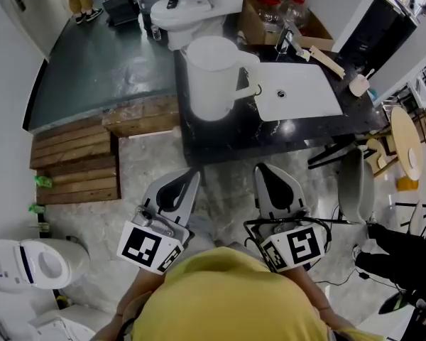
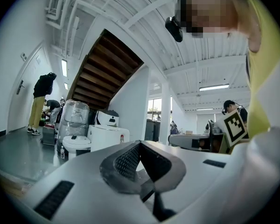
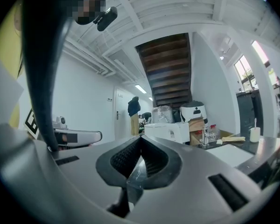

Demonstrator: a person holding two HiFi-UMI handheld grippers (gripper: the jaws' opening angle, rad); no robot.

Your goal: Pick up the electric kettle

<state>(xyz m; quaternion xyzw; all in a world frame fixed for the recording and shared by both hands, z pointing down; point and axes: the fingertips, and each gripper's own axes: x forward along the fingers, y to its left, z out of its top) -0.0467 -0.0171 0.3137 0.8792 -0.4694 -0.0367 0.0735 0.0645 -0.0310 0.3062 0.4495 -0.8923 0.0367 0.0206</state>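
We see a white sink [image 1: 298,91] just right of the electric kettle [image 1: 211,77] (white, tall, handle rightward) on the dark table [image 1: 220,137], upper centre. Our left claw [image 1: 192,174] and right claw [image 1: 261,170], both closed together, wait below.

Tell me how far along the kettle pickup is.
Done: nothing; the white electric kettle stands on the dark counter beside the sink. In hand: nothing; left hand-held gripper and right hand-held gripper are shut, empty, short of the kettle. Left: reach, grasp, lift.
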